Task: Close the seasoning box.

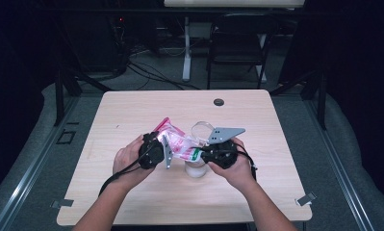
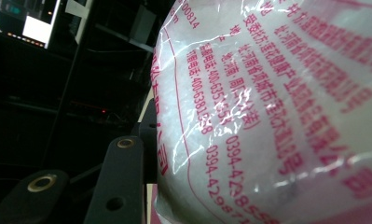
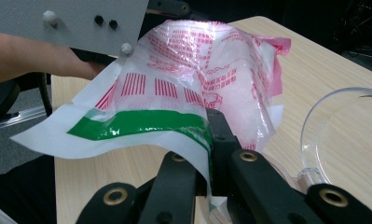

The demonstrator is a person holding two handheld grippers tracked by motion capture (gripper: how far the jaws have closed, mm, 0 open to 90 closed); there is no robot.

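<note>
A clear plastic bag (image 1: 177, 143) with pink print and white granules is held up between both grippers over the table's middle. My left gripper (image 1: 164, 148) is shut on the full body of the bag (image 2: 267, 116), which bulges against its left finger (image 2: 120, 182); the other jaw is hidden behind the bag. My right gripper (image 1: 201, 155) is shut on the bag's flat green-striped edge (image 3: 141, 123), pinched between its jaws (image 3: 208, 140). A clear plastic container (image 1: 196, 169) stands under the bag, its rim (image 3: 314, 121) just right of my right gripper.
The light wooden table (image 1: 132, 110) has a black round grommet (image 1: 219, 102) near its far edge. A dark folding chair (image 1: 237, 43) and a white desk leg (image 1: 186, 53) stand beyond it. The left gripper's grey plate (image 3: 81, 18) and the hand behind it are near the bag's top.
</note>
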